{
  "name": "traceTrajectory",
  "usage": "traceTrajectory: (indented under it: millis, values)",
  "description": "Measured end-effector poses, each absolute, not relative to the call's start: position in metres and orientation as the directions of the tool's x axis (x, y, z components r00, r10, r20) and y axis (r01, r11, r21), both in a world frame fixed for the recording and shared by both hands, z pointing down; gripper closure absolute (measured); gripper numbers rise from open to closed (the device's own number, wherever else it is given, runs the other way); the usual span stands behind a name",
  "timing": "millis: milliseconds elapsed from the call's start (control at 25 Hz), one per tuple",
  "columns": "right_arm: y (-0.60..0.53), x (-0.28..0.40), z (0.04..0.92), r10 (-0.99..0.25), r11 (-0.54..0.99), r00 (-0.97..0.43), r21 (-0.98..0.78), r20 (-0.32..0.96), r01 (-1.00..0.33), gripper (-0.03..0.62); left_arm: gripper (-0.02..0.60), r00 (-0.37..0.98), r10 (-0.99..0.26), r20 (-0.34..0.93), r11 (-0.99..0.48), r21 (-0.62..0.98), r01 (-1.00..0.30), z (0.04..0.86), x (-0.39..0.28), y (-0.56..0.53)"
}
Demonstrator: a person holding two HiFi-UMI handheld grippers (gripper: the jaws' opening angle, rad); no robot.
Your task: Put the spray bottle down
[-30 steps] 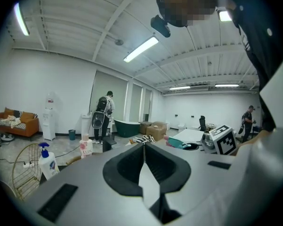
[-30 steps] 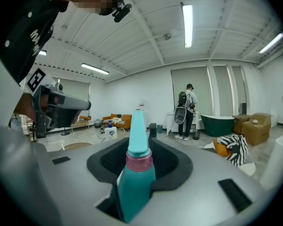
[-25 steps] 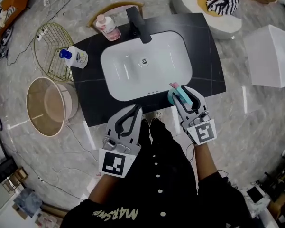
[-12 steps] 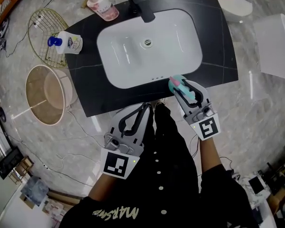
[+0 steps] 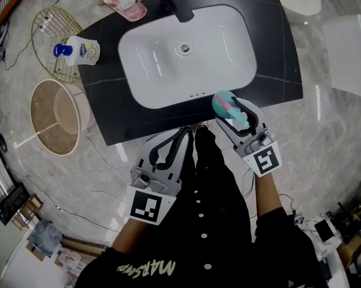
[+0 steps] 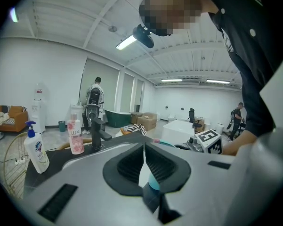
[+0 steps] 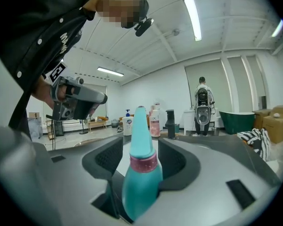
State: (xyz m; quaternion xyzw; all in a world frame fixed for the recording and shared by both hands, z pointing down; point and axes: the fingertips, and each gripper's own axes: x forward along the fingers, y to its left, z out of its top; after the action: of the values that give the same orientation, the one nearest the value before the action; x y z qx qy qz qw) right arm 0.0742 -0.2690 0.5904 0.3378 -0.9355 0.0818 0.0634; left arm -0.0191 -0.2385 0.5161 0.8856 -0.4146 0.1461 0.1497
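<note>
The teal spray bottle with a pink collar stands upright at the front right edge of the black counter. It sits between the jaws of my right gripper, which are opening. In the right gripper view the spray bottle has a gap beside it at the left pad. My left gripper hangs shut and empty in front of the counter, left of the bottle. In the left gripper view its pads meet at the tips of the left gripper.
A white sink basin with a black faucet fills the counter's middle. A pink bottle and a white pump bottle stand at its back left. On the floor to the left are a wire basket and a round tub.
The right gripper came down with the bottle at the counter's front edge, and its jaws now stand wider around it. The left gripper sank a little and stays shut.
</note>
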Motion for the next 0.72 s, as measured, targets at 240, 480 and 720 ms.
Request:
traceTrajectory:
  millis: [240, 480, 720]
  values:
    - [-0.265, 0.076, 0.575, -0.619, 0.763, -0.77, -0.112, 0.154, -0.636, 0.355, 0.56, 0.612, -0.697, 0.374, -0.612, 0.133, -0.779, 0.512, -0.019, -0.241]
    - [-0.257, 0.081, 0.528, -0.623, 0.772, -0.775, -0.072, 0.107, -0.631, 0.347, 0.56, 0.62, -0.712, 0.33, -0.624, 0.108, -0.774, 0.49, -0.015, -0.246]
    - [-0.262, 0.091, 0.463, -0.706, 0.702, -0.698, -0.008, 0.117, -0.712, 0.5, 0.56, 0.573, -0.768, 0.285, -0.578, 0.073, -0.812, 0.454, -0.027, -0.255]
